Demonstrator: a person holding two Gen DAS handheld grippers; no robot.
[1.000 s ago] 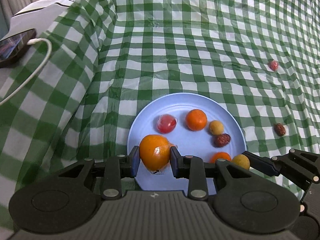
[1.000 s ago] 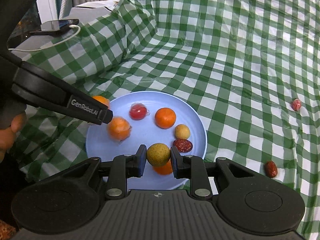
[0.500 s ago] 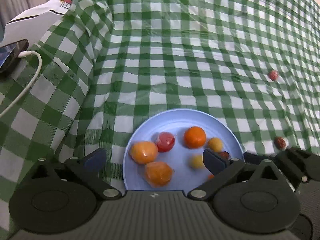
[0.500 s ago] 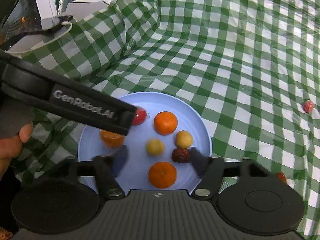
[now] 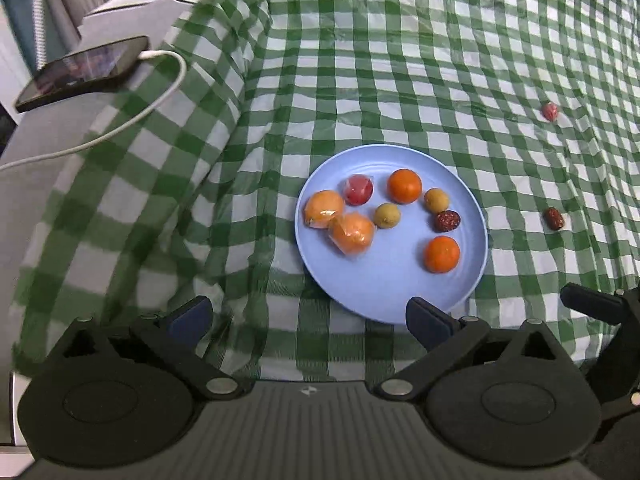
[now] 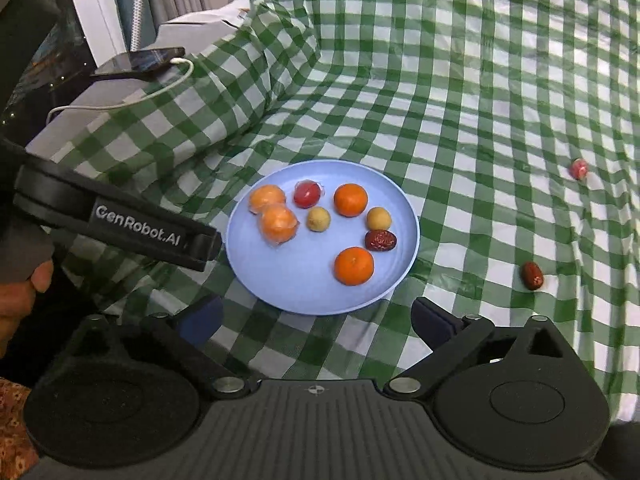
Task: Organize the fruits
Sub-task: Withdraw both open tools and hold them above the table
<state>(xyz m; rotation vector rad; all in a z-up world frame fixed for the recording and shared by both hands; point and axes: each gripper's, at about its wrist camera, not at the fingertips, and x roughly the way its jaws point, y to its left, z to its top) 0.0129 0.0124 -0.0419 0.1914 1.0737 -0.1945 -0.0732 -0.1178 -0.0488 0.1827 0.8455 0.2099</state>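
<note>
**Two fruits left off the plate**

Left wrist view: the left gripper [image 5: 308,316] stands wide and empty near the blue plate [image 5: 476,248], which holds eight fruits. A red date [image 5: 554,218] lies on the cloth beside the plate's right rim.

Right wrist view: the right gripper [image 6: 316,318], empty, is opening near full width. It should probably straddle the date squarely. The small pinkish fruit [image 6: 579,168] is too small to identify.

The left tool [image 5: 308,316] points steeply downward, its two dark fingers spread wide with nothing between them. The right tool [image 6: 318,316] tilts down less steeply; its jaws are opening, also empty. In the right wrist view, the left tool's black arm reaches in from the left, gripped by a hand [image 6: 20,292] at the near-left edge.
</note>
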